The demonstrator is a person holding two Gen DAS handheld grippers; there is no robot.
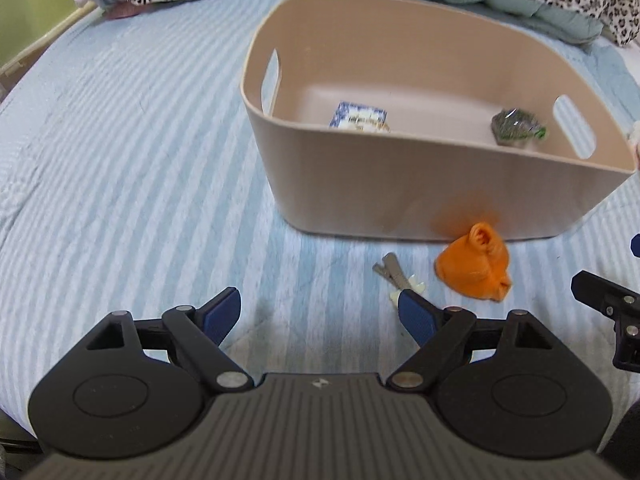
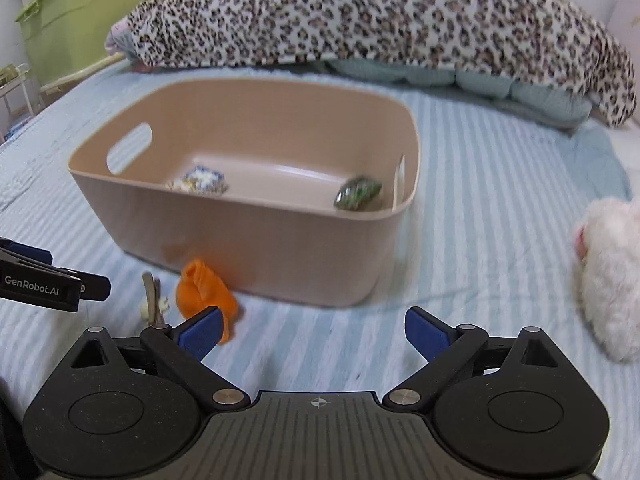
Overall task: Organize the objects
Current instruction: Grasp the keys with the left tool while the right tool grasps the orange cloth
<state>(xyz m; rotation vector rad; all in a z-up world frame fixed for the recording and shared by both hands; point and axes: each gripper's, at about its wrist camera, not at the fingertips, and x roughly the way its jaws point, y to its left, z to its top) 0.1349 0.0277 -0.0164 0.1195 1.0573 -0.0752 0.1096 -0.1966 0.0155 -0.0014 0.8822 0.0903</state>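
A beige plastic bin (image 1: 400, 184) (image 2: 240, 236) with handle slots stands on the striped bed. Inside lie a blue-and-white packet (image 1: 360, 117) (image 2: 202, 179) and a green wrapped item (image 1: 516, 125) (image 2: 357, 193). In front of the bin lie an orange cloth piece (image 1: 474, 263) (image 2: 204, 290) and a small grey metal clip-like item (image 1: 394, 274) (image 2: 152, 296). My left gripper (image 1: 320, 314) is open and empty, its right finger next to the grey item. My right gripper (image 2: 312, 330) is open and empty, its left finger near the orange cloth. A white fluffy toy (image 2: 608, 276) lies at the right.
A leopard-print blanket (image 2: 380, 16) and a teal quilt (image 2: 500, 84) are piled behind the bin. A green storage box (image 2: 80, 16) stands at the far left beyond the bed edge. The light-blue striped bedspread (image 1: 120, 184) stretches left of the bin.
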